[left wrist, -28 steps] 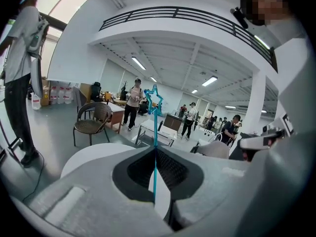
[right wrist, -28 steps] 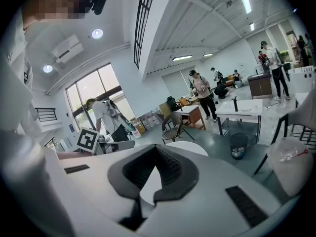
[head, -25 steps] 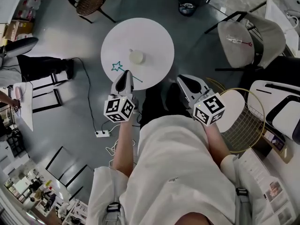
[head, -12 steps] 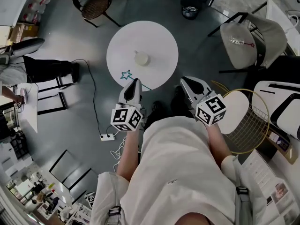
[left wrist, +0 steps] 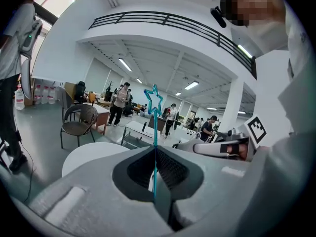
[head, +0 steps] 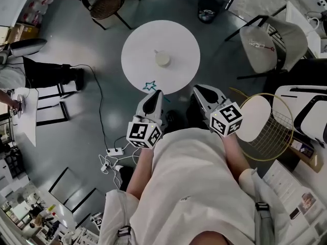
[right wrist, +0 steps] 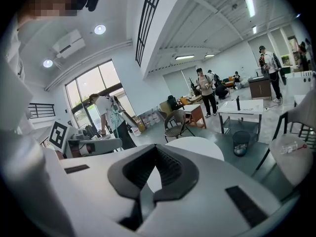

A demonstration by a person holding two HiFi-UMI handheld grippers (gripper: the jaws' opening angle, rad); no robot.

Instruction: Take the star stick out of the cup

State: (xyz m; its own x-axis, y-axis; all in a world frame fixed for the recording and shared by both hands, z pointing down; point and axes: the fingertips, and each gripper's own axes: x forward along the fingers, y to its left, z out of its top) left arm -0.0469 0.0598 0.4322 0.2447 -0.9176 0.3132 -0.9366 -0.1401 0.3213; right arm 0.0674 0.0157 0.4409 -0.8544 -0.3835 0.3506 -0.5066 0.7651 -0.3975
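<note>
My left gripper (head: pixel 155 93) clenches the thin teal star-tipped stick (left wrist: pixel 154 100), already out of the far small pale cup (head: pixel 162 59); my right gripper (right wrist: pixel 155 149) sits closed, empty.

White top, white grippers with marker cubes.
Loose white short-sleeved top (head: pixel 189 188) across lower centre of head view; dark strap buckles (head: pixel 259 207) at lower right and bottom left. Left gripper (head: pixel 155 95) and right gripper (head: pixel 198 89): glossy white shells, dark grey ribbed jaw pads, white cube (head: pixel 144 133) with black square markers at the rear of each.
</note>
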